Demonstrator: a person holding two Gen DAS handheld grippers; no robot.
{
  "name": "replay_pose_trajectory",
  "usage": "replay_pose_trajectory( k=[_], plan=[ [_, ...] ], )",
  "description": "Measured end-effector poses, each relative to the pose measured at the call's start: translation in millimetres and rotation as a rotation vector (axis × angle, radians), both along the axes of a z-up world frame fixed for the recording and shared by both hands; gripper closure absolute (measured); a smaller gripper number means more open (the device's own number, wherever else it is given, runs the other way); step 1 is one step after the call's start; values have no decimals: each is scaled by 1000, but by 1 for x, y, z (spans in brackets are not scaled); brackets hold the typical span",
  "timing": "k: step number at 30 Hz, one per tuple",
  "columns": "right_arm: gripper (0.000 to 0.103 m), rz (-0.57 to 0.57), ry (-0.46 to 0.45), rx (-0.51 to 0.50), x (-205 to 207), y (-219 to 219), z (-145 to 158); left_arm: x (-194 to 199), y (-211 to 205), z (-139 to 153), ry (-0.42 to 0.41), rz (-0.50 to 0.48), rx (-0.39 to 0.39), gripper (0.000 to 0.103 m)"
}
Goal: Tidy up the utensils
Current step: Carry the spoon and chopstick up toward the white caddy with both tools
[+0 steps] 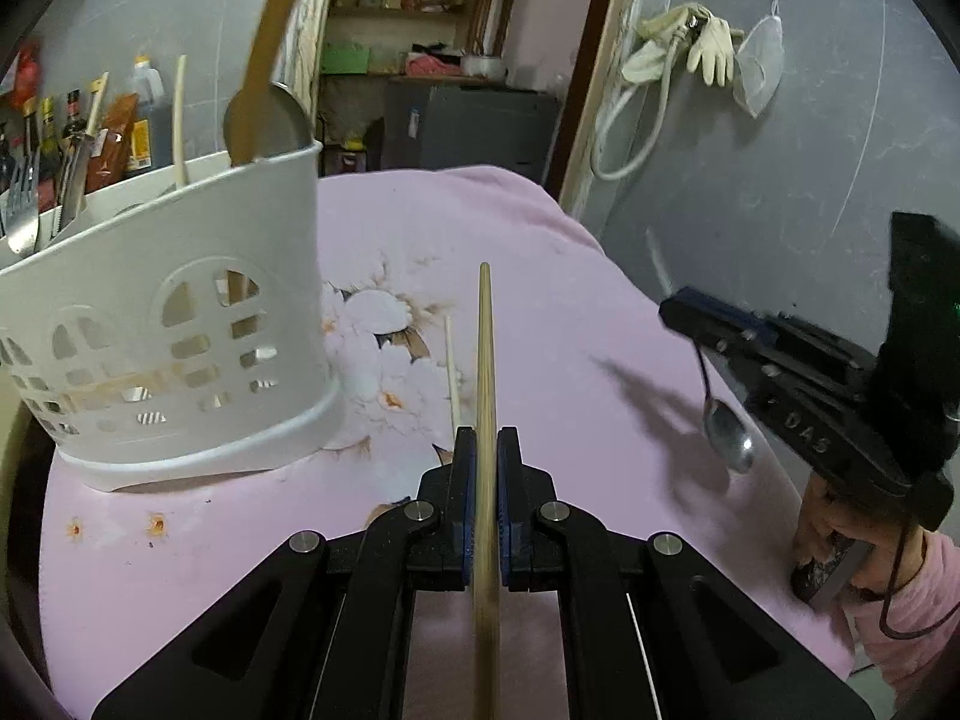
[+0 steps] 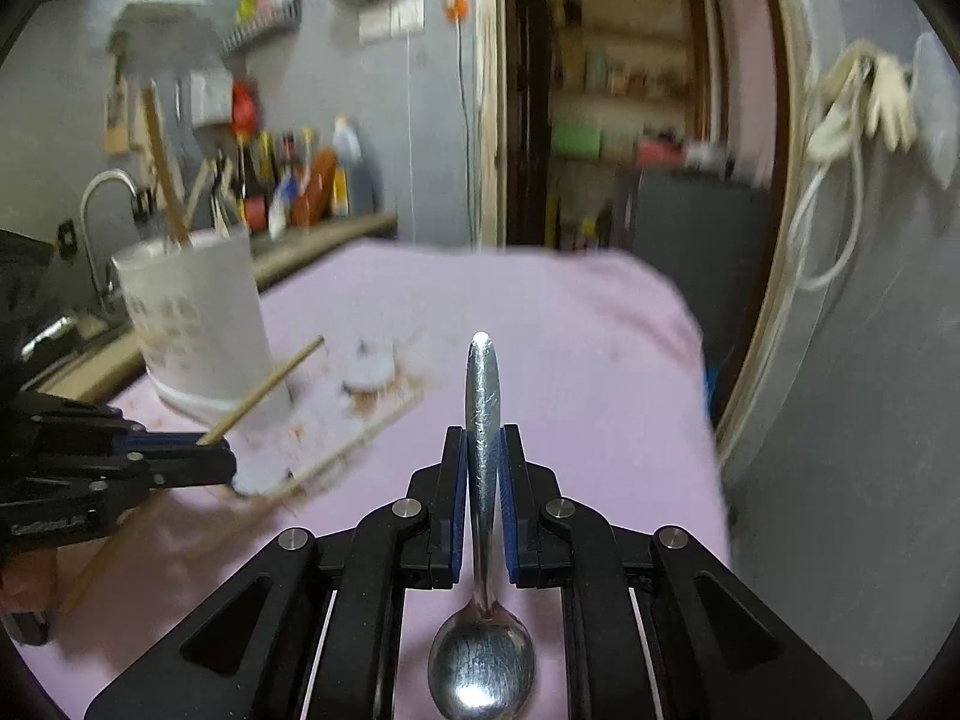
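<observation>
The white basket (image 1: 174, 330) blocks the left side. A thin stick (image 1: 451, 369) lies beside it. The pink tabletop (image 1: 570, 312) to the right is open.

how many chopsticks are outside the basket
2: one in the left hand-held gripper, chopstick; one lying on the cloth, second chopstick. The basket may hide others.

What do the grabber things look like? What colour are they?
Both are black plastic. The left gripper and the right gripper each have two flat fingers lined with blue pads, joined by angled link arms with round silver pins. Seen from the side, the right gripper shows raised letters on its body, a thin black cable, and a pink sleeve below.
</observation>
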State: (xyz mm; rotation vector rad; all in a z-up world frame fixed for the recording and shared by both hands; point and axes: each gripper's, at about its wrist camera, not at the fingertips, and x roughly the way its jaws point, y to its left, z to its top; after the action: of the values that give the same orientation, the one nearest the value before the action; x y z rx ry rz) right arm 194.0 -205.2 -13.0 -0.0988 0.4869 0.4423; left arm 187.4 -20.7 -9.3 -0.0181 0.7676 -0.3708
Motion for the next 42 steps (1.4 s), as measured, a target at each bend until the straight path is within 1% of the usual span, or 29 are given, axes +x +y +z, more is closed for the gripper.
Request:
replay_pose_trajectory(
  k=[3,6,9,11,13,16,18,20,21,23,25,29,32,35,38,42],
  plan=[
    [95,11,-2,17,-1,1,1,13,-8,-10,67,8,39,99],
    [95,18,2,33,0,1,2,27,-10,-17,129,22,43,99],
    [95,27,16,45,-2,0,3,37,-4,-17,152,45,56,99],
    [95,35,16,52,-3,0,4,36,-2,-12,148,34,53,99],
    [95,42,5,57,-6,0,6,30,-3,-6,120,21,44,99],
    [95,48,-29,71,-11,1,11,15,-2,1,61,-5,-2,99],
    [95,49,-60,91,-17,1,16,3,0,9,1,-22,-43,99],
    [95,48,-118,102,-26,3,25,-13,3,19,-73,-32,-75,99],
    [95,47,-146,104,-30,4,29,-22,4,26,-126,-35,-85,99],
    [95,45,-213,109,-40,9,40,-29,4,37,-187,-29,-86,99],
    [95,43,-257,116,-46,13,48,-31,6,44,-215,-9,-89,99],
    [95,46,-304,146,-51,18,61,-37,18,57,-266,28,-151,99],
    [95,61,-335,166,-54,22,74,-49,37,75,-337,73,-195,99],
    [95,87,-374,205,-55,28,91,-55,56,94,-395,116,-219,99],
    [95,136,-403,279,-55,37,114,-52,80,118,-449,180,-239,99],
    [95,206,-431,365,-51,55,138,-45,118,139,-493,250,-274,99]
  ],
)
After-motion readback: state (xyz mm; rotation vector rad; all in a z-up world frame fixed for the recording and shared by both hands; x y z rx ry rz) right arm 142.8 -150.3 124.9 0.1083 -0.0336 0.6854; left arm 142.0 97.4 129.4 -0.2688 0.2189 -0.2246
